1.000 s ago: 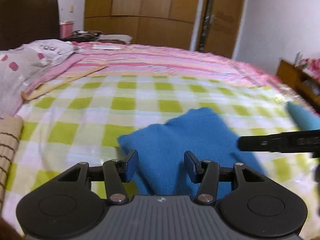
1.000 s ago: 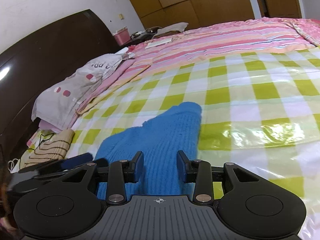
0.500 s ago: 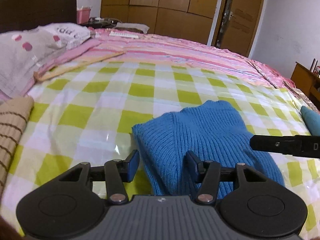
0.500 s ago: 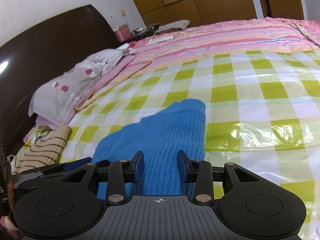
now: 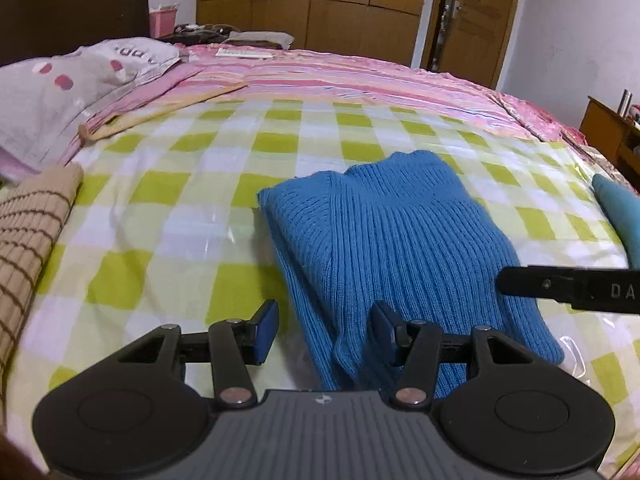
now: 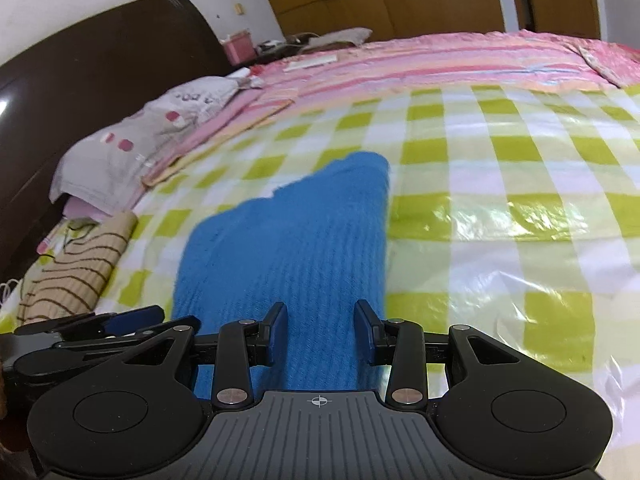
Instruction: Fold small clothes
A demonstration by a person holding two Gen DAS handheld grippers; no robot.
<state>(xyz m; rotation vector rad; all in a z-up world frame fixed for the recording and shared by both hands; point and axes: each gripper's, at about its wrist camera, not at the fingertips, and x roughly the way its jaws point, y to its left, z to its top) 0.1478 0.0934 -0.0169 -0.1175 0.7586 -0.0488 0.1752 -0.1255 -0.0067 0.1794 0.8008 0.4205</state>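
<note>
A blue ribbed knit sweater lies folded into a long strip on the green checked bed cover, collar end farthest from me. My left gripper stands open above the sweater's near left edge, its pads clear of the knit. My right gripper is open over the near end of the same sweater, and nothing is pinched between its pads. One right finger reaches in at the right of the left wrist view. In the right wrist view the left gripper shows at the lower left.
A beige brown-striped garment lies at the left of the bed. A grey pillow rests by the dark headboard. A pink striped quilt covers the far side. A teal cloth pokes in at the right.
Both grippers have drawn back toward the sweater's near end, so more of its length and its collar now show. The sweater lies still on the cover.
</note>
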